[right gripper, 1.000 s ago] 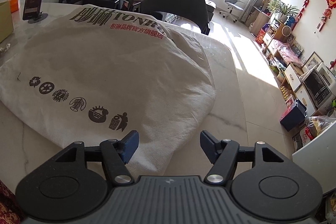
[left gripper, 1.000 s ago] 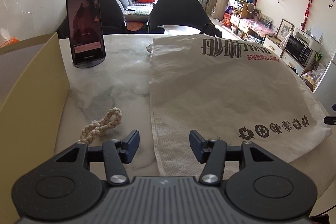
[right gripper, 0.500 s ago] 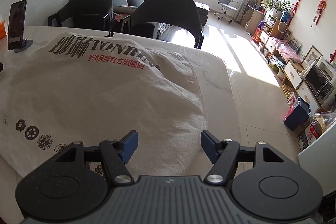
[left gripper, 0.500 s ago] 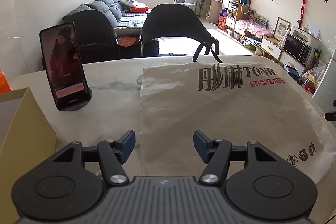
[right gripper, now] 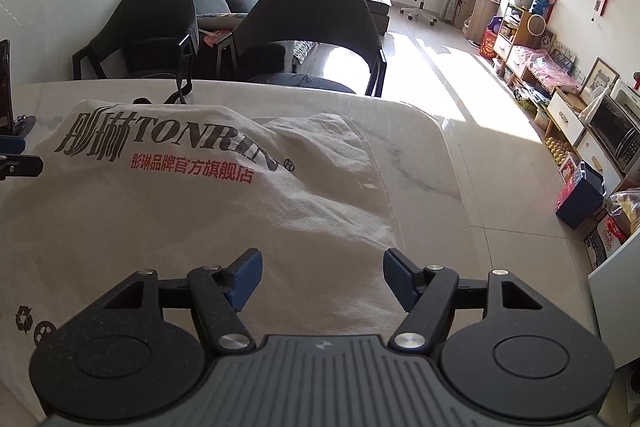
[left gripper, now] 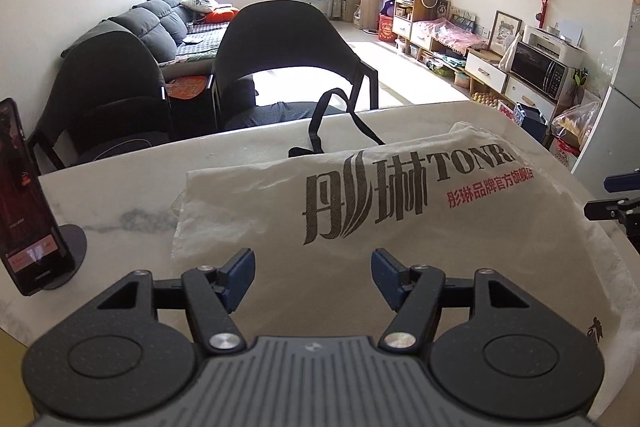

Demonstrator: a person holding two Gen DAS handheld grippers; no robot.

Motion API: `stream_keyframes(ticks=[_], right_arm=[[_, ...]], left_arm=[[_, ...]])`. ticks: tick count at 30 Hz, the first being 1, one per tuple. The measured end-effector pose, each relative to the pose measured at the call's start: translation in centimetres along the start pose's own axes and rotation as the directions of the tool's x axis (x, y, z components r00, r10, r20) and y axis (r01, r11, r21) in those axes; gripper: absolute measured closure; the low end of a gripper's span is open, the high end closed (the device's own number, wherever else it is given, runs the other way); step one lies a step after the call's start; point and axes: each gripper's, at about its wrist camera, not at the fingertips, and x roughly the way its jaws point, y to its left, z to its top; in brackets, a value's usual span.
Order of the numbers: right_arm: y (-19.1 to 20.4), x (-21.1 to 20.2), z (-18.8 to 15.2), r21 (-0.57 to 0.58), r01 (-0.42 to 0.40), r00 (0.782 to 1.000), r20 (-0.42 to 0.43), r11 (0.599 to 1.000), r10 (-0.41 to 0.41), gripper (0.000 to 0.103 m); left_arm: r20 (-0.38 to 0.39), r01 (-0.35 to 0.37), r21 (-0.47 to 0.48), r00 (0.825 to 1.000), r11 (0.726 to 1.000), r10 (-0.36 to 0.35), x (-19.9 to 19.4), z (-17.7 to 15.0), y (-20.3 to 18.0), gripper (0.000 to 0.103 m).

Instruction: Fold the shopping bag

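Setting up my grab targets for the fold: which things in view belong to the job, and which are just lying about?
Part of the job:
- white shopping bag, lying flat on the marble table
- its black handles at the far edge
- left tool and right tool, both open, nothing between them

Just lying about:
- phone on a stand
- two dark chairs

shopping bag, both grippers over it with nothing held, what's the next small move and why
Probably lower both grippers onto the far top edge of the shopping bag and pinch it. The left gripper and right gripper hover open above the cloth. The bag lies spread unfolded on the table, its black handles trailing over the far edge, so that hem seems the natural grip for a first fold.
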Motion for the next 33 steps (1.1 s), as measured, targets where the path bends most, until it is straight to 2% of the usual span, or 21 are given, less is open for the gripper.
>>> stream_keyframes(ticks=[9,13,17,20,24,27,29,30,31,33], right_arm=[[0.8,3.3,1.7,0.078,-0.004,1.0,0.016,0.997,0.002,0.032],[1.3,4.8,1.5,0.115,-0.005,1.0,0.022,0.993,0.002,0.031],[1.8,5.8,1.3,0.128,-0.008,1.0,0.023,0.992,0.005,0.029],[2.0,6.4,1.1,0.131,0.003,1.0,0.018,0.991,-0.005,0.028],[2.2,7.0,0.7,0.132,0.013,1.0,0.007,0.991,-0.014,0.027],[2.4,7.4,0.7,0.127,0.022,1.0,0.001,0.992,-0.022,0.025],[2.6,7.8,0.6,0.124,0.028,1.0,-0.002,0.992,-0.028,0.024],[2.7,8.0,0.6,0.124,0.027,1.0,-0.002,0.992,-0.027,0.024],[2.7,8.1,0.6,0.123,0.027,1.0,-0.003,0.992,-0.027,0.023],[3.0,8.4,0.6,0.118,0.027,1.0,-0.006,0.993,-0.027,0.023]], left_arm=[[0.073,0.061,0.048,0.995,0.997,-0.065,4.8,1.7,-2.8,0.037],[0.116,0.058,0.052,0.991,0.997,-0.064,6.7,1.4,-3.3,0.032],[0.165,0.04,0.087,0.985,0.995,-0.054,8.2,0.6,-4.0,0.02],[0.177,0.047,0.112,0.982,0.993,-0.066,9.2,0.0,-4.5,0.019],[0.171,0.085,0.112,0.98,0.99,-0.103,10.3,-0.6,-4.7,0.018],[0.165,0.114,0.115,0.977,0.987,-0.133,10.7,-0.7,-4.7,0.013],[0.141,0.155,0.115,0.975,0.981,-0.17,11.0,-0.6,-4.6,0.0],[0.113,0.166,0.114,0.977,0.98,-0.178,11.5,-0.5,-4.6,0.0],[0.078,0.161,0.114,0.982,0.98,-0.171,12.1,-0.4,-4.7,0.0],[0.056,0.101,0.131,0.992,0.986,-0.109,12.4,-0.6,-5.2,0.0]])
